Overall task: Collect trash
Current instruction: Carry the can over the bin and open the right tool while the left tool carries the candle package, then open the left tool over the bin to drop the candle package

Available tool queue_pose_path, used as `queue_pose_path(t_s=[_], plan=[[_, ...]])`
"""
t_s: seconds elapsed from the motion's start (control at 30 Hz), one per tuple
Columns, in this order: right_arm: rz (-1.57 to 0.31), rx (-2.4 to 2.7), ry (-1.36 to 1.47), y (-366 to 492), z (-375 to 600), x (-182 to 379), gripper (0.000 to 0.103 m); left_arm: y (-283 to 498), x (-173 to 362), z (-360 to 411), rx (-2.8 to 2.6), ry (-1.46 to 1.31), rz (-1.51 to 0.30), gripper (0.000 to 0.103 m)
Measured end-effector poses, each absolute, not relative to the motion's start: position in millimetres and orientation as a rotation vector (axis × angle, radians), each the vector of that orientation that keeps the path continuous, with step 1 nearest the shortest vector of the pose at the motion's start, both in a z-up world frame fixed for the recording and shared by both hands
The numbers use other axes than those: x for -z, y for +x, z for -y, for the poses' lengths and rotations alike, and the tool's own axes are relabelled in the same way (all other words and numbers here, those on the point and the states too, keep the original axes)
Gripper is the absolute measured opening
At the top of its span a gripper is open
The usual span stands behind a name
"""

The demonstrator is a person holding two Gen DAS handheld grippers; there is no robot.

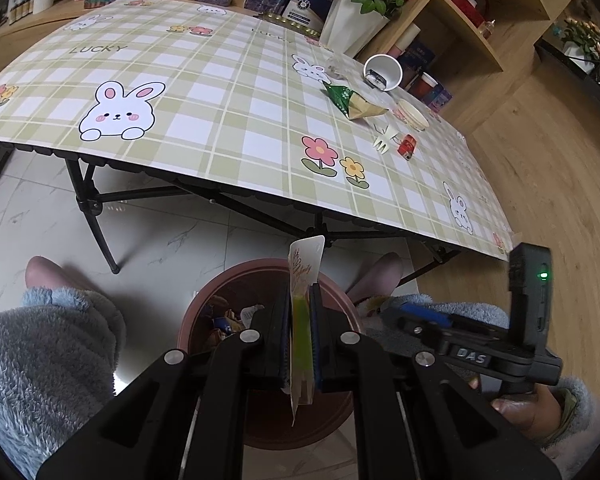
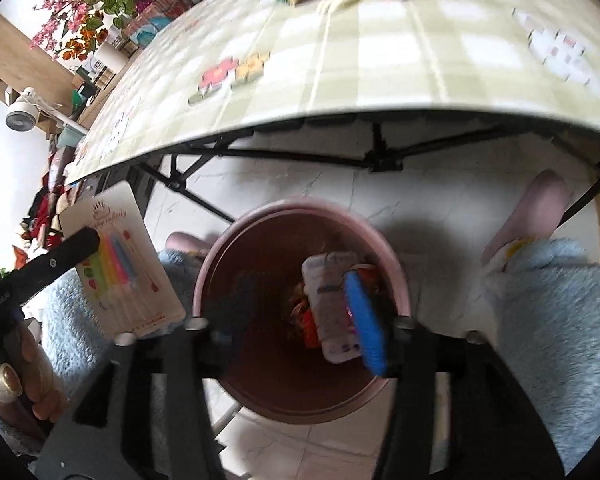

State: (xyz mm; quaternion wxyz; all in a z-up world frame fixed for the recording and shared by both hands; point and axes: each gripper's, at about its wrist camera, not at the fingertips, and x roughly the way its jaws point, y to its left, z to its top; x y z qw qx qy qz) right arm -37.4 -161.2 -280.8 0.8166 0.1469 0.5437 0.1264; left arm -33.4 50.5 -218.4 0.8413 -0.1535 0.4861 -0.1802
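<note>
Some trash is already in the brown bin at the bottom middle, the spread right claw hangs over it, the left claw pinches a candle pack, and more trash waits on the desk at the upper right.

Waste bin on the floor before the table, between the person's knees, wrappers inside. Candle pack above the bin's rim. Paper cup, snack bag, lid, fork on the table's far right.
</note>
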Motion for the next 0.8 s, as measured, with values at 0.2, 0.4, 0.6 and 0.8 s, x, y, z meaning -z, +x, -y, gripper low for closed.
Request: queue_pose_path(t_s=[0.2, 0.4, 0.6, 0.8], plan=[[-1.042, -0.218, 0.234, -42.8, 163.4, 258.0, 0.094, -33.6, 220.2, -50.1, 0.374, -0.323, -1.038, 0.009], [-1.013, -0.215, 0.2, -43.0, 162.4, 250.1, 0.097, -34.5, 222.3, -47.2, 0.371, -0.304, -1.052, 0.009], [-1.016, -0.19, 0.194, -43.2, 160.3, 250.1, 0.097, -35.1, 223.6, -45.8, 0.371, -0.298, -1.06, 0.01], [-1.016, -0.178, 0.2, -43.5, 162.1, 250.5, 0.097, -35.6, 223.9, -43.2, 0.375, -0.292, -1.064, 0.01]])
